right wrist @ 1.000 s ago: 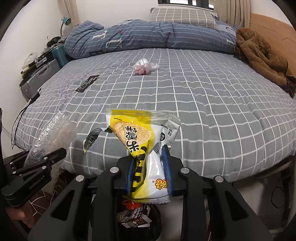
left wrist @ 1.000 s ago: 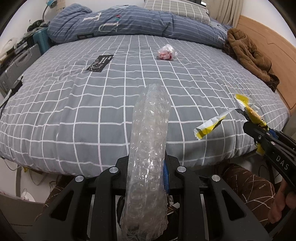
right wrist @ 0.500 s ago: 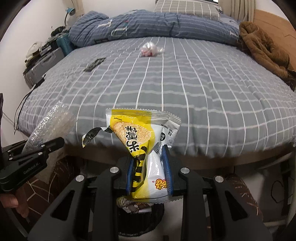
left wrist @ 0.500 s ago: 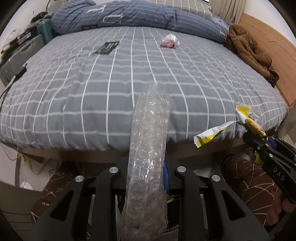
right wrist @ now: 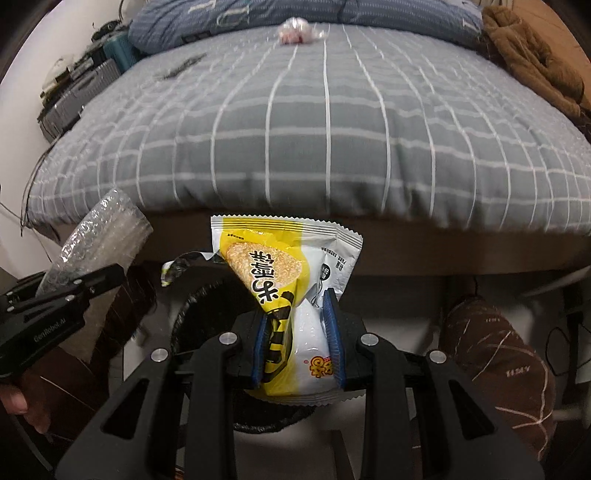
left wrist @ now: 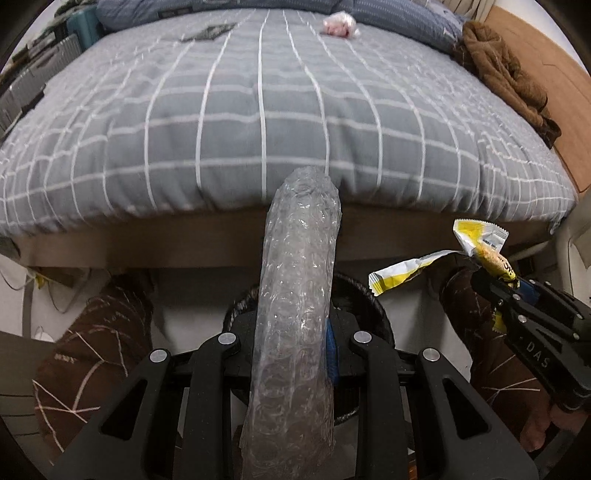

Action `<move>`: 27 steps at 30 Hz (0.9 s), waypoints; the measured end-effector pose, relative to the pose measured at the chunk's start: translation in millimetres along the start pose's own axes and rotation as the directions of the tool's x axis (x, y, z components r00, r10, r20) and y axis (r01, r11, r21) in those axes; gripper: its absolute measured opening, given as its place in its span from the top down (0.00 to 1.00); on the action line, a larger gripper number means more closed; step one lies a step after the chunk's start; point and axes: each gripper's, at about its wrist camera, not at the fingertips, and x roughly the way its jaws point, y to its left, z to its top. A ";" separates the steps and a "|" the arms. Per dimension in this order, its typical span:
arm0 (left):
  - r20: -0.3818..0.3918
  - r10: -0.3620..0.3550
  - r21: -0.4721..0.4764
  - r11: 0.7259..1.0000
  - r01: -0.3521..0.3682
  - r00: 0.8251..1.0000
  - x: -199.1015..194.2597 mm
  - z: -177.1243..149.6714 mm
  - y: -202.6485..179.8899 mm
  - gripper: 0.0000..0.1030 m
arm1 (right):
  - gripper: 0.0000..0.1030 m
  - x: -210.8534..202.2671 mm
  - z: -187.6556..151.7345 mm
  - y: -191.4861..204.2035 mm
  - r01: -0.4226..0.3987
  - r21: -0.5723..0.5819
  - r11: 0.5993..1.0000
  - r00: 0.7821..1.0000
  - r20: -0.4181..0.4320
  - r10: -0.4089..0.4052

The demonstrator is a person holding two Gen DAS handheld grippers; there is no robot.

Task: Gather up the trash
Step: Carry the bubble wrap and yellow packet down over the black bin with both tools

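My left gripper [left wrist: 295, 343] is shut on a roll of clear bubble wrap [left wrist: 299, 295] that stands up between its fingers. My right gripper [right wrist: 297, 339] is shut on a yellow and white snack wrapper [right wrist: 280, 280]. Both point steeply down over a black bin [left wrist: 373, 302] on the floor at the foot of the bed; the bin [right wrist: 195, 310] is mostly hidden behind the held trash. The right gripper [left wrist: 487, 284] with its wrapper [left wrist: 476, 243] shows at the right of the left wrist view. The bubble wrap [right wrist: 99, 236] shows at the left of the right wrist view.
A grey checked bed [left wrist: 258, 110] fills the upper half. On it lie a crumpled pink and white bag [left wrist: 340, 26] and a black flat packet [left wrist: 207, 33]. A brown garment [left wrist: 506, 74] lies at the right. The person's legs in brown patterned trousers [left wrist: 92, 350] flank the bin.
Both grippers have sunk and tipped further down, from over the bed to past its foot edge. The black bin and floor have come into view below them. Both grips are unchanged.
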 end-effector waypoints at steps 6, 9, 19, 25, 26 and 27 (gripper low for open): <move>-0.054 0.009 -0.012 1.000 -0.009 0.998 28.4 -10.5 3.9 0.76 | 0.75 31.6 -10.4 -4.3 0.008 0.001 1.000 0.997 -0.082 -0.008; -0.082 0.011 -0.017 1.000 -0.013 0.997 42.7 -14.0 5.8 0.76 | 0.75 40.2 -8.8 -7.4 0.008 0.014 1.000 0.995 -0.100 -0.007; -0.185 0.006 -0.004 1.000 -0.007 0.983 86.9 -21.0 -1.6 0.76 | 0.75 62.6 -9.5 -11.0 0.040 0.012 0.999 0.988 -0.149 -0.038; -0.215 -0.005 0.020 1.000 0.010 0.977 105.6 -22.9 -10.9 0.73 | 0.74 72.6 -11.8 -18.1 0.037 0.041 0.998 0.984 -0.177 -0.030; -0.213 -0.001 0.026 1.000 0.007 0.977 107.0 -23.3 -12.0 0.72 | 0.74 74.3 -11.3 -19.2 0.037 0.043 0.998 0.983 -0.179 -0.029; -0.213 0.004 0.030 1.000 0.003 0.977 107.7 -23.5 -12.6 0.67 | 0.74 75.6 -11.6 -19.7 0.036 0.044 0.998 0.983 -0.181 -0.028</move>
